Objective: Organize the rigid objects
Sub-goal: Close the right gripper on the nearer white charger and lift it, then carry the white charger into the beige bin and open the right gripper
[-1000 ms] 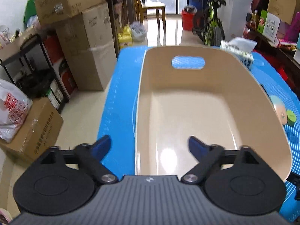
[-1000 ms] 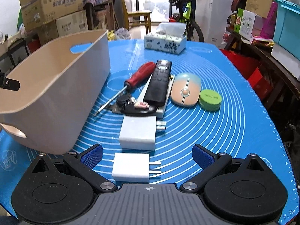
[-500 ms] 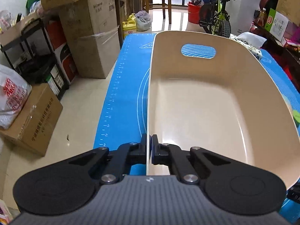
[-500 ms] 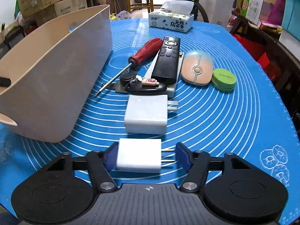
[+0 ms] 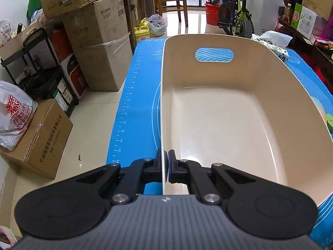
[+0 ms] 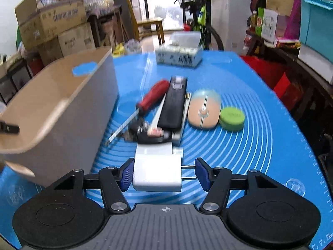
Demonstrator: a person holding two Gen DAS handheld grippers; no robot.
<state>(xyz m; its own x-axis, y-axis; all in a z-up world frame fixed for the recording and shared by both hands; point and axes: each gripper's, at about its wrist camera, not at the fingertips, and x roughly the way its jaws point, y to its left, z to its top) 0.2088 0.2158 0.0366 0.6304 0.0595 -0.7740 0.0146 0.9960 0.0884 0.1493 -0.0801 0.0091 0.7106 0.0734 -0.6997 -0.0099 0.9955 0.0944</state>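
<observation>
Between the right tongs a small white charger is pinched: the left pad is pressed on its body and the right pad bears on its two prongs. It is held just above the blue mat, right in front of a second, larger charger, with the beige bin close on the left. The charger is judged light, stiff and smooth-skinned, so it could slip; a hold across the flat plastic sides would probably be surer than one on the thin prongs, which give the pad little to bear on. It is likely sturdy enough to be dropped a short way into the bin.

The left tongs are pressed together on the near wall of the bin, which is empty. The bin is judged thin-walled, light and somewhat flexible, so its rim is a fair place to steady it.

A screwdriver, a remote, a mouse, a green tin and keys are left on the mat.

Writing is sparse: ruler numbers run along the mat edge, "SPER MNG" or similar is printed on a plastic bag, and Chinese characters are printed on a floor carton. The tissue box is too blurred to be read.
</observation>
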